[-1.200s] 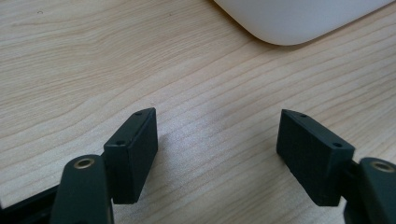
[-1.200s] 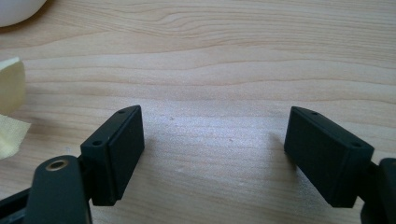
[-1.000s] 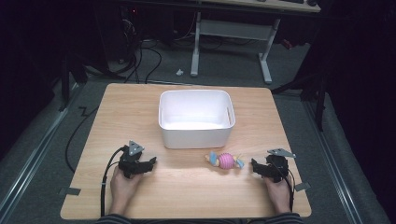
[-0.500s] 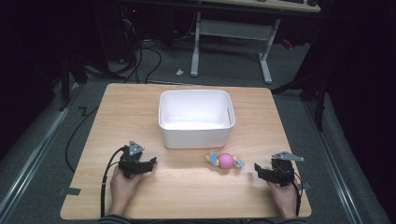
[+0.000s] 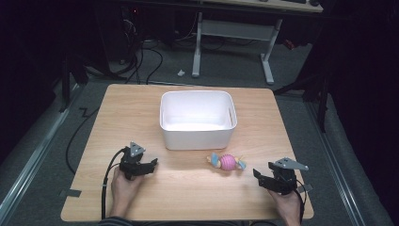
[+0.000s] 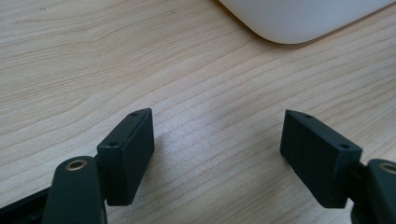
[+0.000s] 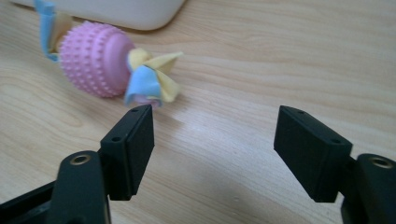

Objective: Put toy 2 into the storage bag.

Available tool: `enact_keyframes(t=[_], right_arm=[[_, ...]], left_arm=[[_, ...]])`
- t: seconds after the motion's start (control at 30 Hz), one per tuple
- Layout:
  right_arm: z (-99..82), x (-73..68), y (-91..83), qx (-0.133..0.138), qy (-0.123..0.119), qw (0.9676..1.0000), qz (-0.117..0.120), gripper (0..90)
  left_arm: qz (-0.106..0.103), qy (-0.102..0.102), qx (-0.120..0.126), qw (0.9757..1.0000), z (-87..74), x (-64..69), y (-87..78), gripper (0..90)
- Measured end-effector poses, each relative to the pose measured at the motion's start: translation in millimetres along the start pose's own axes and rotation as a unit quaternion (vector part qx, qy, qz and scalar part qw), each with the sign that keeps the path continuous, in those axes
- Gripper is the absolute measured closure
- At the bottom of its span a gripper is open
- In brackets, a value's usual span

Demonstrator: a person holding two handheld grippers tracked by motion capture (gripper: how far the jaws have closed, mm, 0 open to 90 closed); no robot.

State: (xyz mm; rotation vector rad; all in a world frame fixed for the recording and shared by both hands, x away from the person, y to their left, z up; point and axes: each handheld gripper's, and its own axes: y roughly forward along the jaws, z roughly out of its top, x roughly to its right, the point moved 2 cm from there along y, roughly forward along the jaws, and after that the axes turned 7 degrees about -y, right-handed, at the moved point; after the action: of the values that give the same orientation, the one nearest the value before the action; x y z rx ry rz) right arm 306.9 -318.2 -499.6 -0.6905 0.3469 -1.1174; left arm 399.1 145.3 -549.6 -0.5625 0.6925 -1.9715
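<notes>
A pink spiky ball toy [image 5: 227,162] with blue and yellow cloth ends lies on the wooden table just in front of the white bin [image 5: 197,136]. My right gripper [image 5: 257,175] is to the toy's right, near the front edge. Its jaws have just been closing, but they still stand apart with nothing between them. In the right gripper view the toy [image 7: 95,58] lies beyond the left jaw of my right gripper [image 7: 212,123], not touching it. My left gripper [image 5: 153,165] rests open on bare wood left of the bin, and the left gripper view shows its jaws [image 6: 217,126] empty.
The bin's rounded corner [image 6: 303,18] is just ahead of the left gripper. Bare table [image 5: 188,193] runs along the front between the two hands. Cables trail off the table's left side, and a desk frame [image 5: 235,33] stands on the floor beyond.
The right hand has drawn back from the toy, toward the front right of the table. The toy and the left hand have stayed where they were.
</notes>
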Motion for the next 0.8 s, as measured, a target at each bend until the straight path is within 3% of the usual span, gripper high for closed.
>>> enact_keyframes(t=[0.33, 0.5, 0.8], right_arm=[[21.8, -26.0, -0.3, 0.011, -0.049, 0.9983, 0.031, 31.2], [31.1, -34.1, 5.5, 0.011, -0.049, 0.9971, 0.058, 29.6], [47.1, -48.7, 17.9, 0.005, -0.083, 0.9935, 0.078, 31.9]], left_arm=[[0.001, 0.000, 0.000, 1.0000, 0.0, 0.0, 0.0, 26.0], [0.000, 0.000, 0.000, 1.0000, 0.0, -0.1, 0.0, 25.9], [0.000, 0.000, -0.001, 1.0000, 0.0, -0.1, 0.0, 25.8]])
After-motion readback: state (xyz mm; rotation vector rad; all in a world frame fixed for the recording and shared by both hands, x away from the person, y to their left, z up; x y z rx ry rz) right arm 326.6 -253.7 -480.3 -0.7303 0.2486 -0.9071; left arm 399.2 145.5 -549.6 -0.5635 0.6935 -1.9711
